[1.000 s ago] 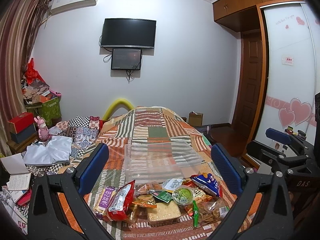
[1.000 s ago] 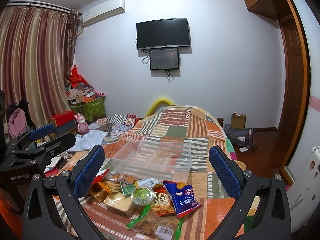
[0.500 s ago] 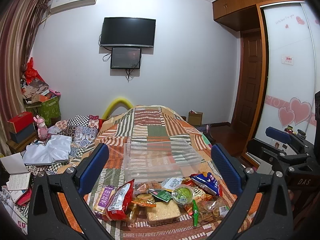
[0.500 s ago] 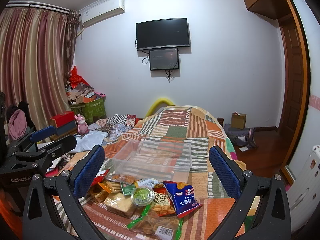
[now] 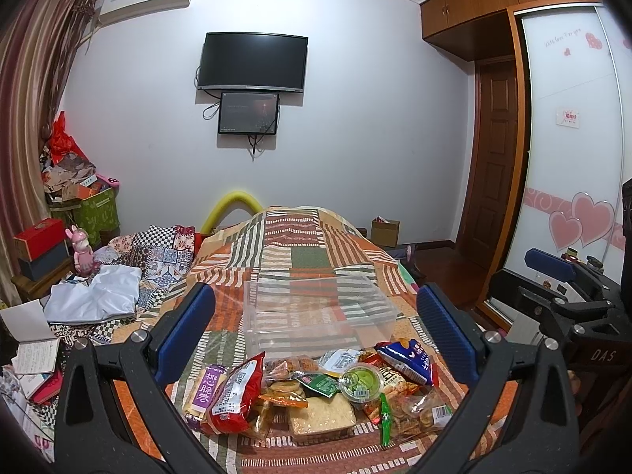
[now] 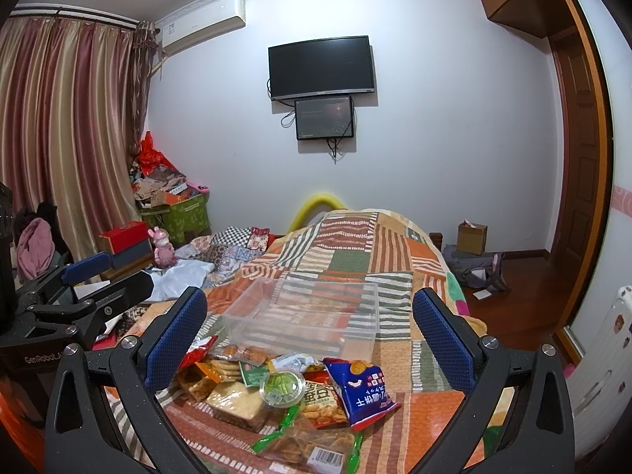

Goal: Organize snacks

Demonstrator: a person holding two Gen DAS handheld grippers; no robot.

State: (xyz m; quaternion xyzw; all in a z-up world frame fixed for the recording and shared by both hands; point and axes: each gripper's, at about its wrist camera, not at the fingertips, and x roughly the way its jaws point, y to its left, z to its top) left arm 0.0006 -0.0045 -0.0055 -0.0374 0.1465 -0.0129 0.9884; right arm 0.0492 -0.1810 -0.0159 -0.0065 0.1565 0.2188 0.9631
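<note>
Only the left view shows the red snack bag [image 5: 236, 394].

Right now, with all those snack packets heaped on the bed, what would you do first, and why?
Probably lower the open right gripper onto the blue chip bag. It lies on top at the heap's right edge, both grippers are empty, and the clear plastic bin just behind the heap holds nothing.
</note>
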